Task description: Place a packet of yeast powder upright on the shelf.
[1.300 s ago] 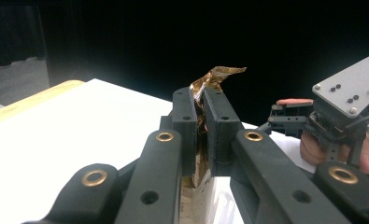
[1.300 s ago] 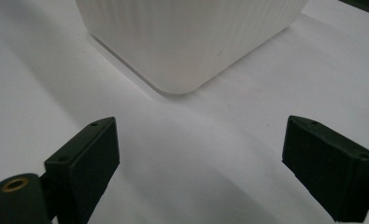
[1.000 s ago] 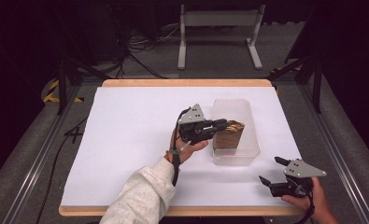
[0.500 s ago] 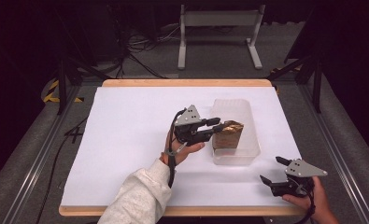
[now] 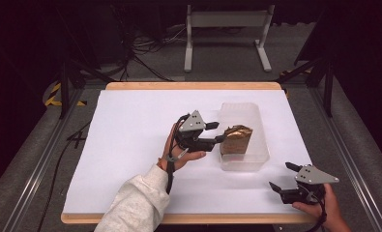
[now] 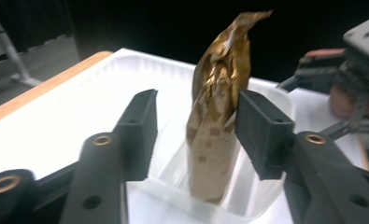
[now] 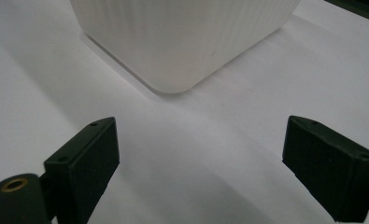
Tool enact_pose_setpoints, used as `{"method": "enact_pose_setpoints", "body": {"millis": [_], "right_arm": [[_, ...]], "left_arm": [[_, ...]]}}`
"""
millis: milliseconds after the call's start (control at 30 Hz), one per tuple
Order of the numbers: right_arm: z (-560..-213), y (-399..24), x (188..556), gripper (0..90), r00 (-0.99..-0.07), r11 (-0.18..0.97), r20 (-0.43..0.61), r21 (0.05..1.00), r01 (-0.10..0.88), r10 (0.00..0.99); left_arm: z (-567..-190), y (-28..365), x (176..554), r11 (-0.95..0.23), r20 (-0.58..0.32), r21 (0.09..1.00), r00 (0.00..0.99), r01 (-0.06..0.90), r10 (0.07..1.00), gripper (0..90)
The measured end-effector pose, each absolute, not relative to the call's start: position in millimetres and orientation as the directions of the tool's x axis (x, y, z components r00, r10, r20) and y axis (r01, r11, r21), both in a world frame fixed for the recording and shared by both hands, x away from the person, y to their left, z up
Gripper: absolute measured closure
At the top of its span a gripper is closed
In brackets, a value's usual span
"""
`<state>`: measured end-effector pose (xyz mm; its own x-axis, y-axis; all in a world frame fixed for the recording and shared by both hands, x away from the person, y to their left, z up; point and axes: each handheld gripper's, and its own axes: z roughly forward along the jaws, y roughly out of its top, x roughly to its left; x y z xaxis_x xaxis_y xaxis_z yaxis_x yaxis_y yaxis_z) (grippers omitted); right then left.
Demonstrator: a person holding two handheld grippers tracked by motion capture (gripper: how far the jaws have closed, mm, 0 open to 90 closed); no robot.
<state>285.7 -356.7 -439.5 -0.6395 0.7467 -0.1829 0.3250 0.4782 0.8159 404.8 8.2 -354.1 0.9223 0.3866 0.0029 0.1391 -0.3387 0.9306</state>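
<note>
Overhead light is flooding the white table [image 5: 130, 145] while surroundings beyond it are sinking into darkness; glare is washing out the clear container [image 6: 182, 84], and soft shadows are pooling beside it under slight blur.

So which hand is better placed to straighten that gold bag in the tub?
Left. The left gripper, its jaws just opened, already straddles the gold bag in the tub; the right gripper waits apart.

left gripper [image 5: 219, 133] jaws just opening, right gripper [image 5: 281, 176] open
</note>
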Motion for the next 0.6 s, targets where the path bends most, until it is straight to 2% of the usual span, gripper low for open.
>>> {"method": "enact_pose_setpoints", "body": {"millis": [200,600], "right_arm": [[-440,-357,286,11.5,-0.64,0.48,-0.186,0.816,0.323,0.745],[-439,-356,286,11.5,-0.638,0.478,-0.185,0.816,0.324,0.748]], "left_arm": [[-355,10,405,-0.4,0.048,0.906,0.908,0.136,0.417,35.7],[-357,19,400,-0.513,0.146,0.848,0.87,0.135,0.472,21.0]]}}
